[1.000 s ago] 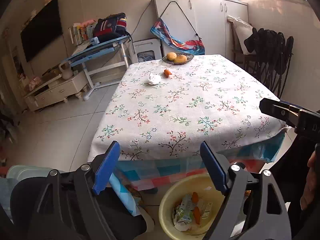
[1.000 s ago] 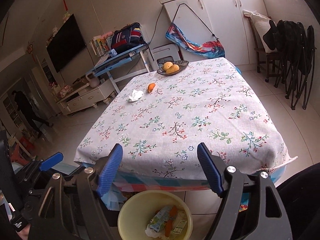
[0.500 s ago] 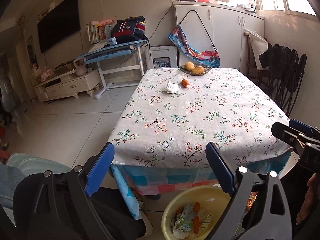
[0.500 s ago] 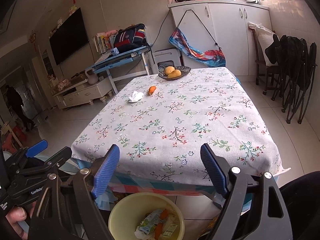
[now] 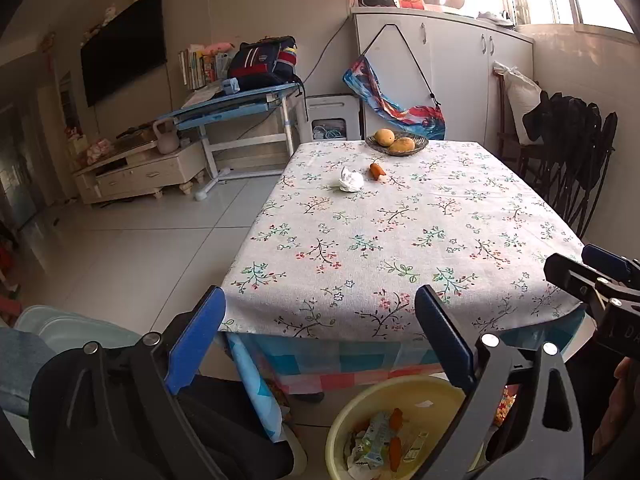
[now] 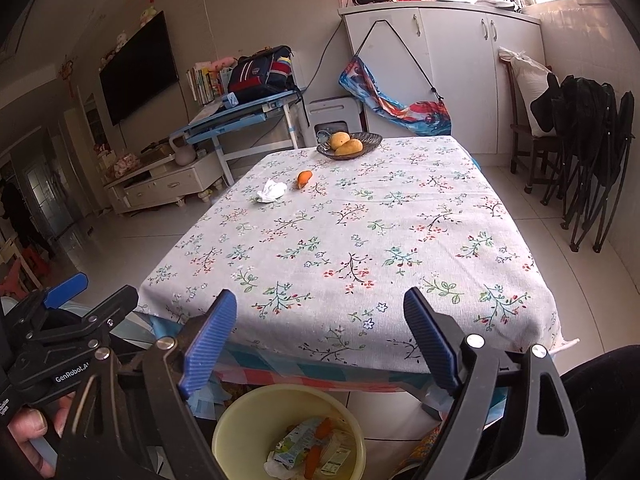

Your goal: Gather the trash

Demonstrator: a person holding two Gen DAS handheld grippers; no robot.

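Observation:
A crumpled white tissue (image 5: 351, 181) (image 6: 272, 191) and an orange carrot piece (image 5: 377, 171) (image 6: 304, 178) lie at the far end of the floral-cloth table (image 5: 400, 240) (image 6: 360, 240). A yellow bin (image 5: 336, 436) (image 6: 224, 424) on the floor at the near table edge holds a carton, carrot bits and paper. My left gripper (image 5: 318, 300) and right gripper (image 6: 320, 298) hover above the bin. Both have their jaws opening with nothing between them. Each shows at the edge of the other's view: the right gripper (image 5: 580, 264), and the left gripper (image 6: 94, 296) with a hand beneath it.
A dish of fruit (image 5: 420, 142) (image 6: 370, 138) sits at the table's far edge. Folded black chairs (image 5: 576, 152) (image 6: 592, 168) lean by the right wall. A blue desk (image 5: 240, 108), a low TV cabinet (image 5: 140, 172) and white cupboards (image 6: 440, 60) stand beyond. Tiled floor lies left of the table.
Both views have rolled more upright, so the table now looks straighter. Both pairs of jaws stand a little wider apart. The tissue, carrot and bin have not moved.

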